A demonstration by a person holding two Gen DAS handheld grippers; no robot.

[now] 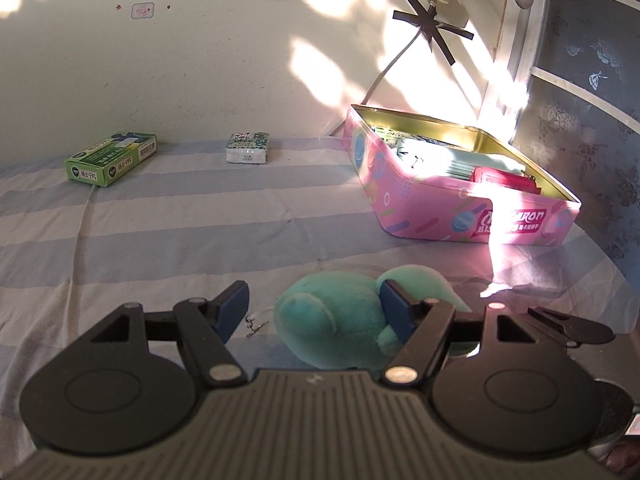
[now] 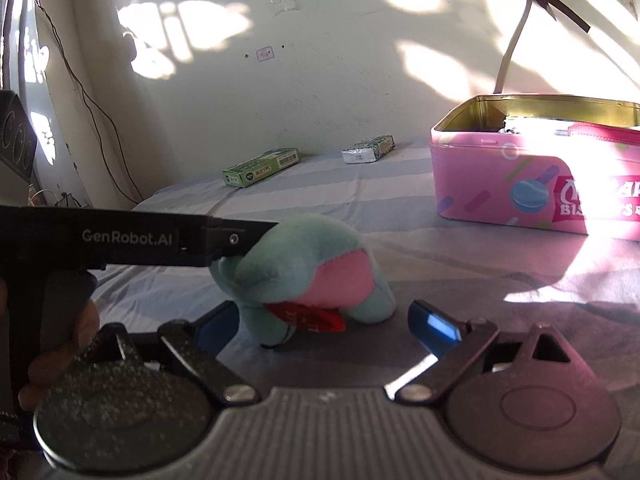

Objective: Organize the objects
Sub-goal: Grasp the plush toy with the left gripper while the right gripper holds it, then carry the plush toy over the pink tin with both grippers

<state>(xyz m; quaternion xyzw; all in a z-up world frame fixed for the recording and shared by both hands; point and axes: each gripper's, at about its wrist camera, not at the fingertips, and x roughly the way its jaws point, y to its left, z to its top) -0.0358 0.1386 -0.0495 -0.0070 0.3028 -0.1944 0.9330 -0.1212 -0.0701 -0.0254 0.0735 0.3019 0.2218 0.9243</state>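
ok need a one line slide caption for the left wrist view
Left gripper straddles a teal plush toy on the striped sheet, the open pink tin beyond.

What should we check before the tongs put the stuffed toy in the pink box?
1. Toy between the left tongs: ok. The teal stuffed toy sits between the blue pads.
2. Both pads pressing the toy: not ok. The right pad touches it; the left pad stands clear with a gap.
3. Right tongs free: ok. They are open, with the toy just ahead of them.
4. Pink box open: ok, no lid on it.
5. Room inside the box: cannot tell. It already holds packets and a red pouch.
6. Path across the striped sheet: ok, nothing lies between toy and box.
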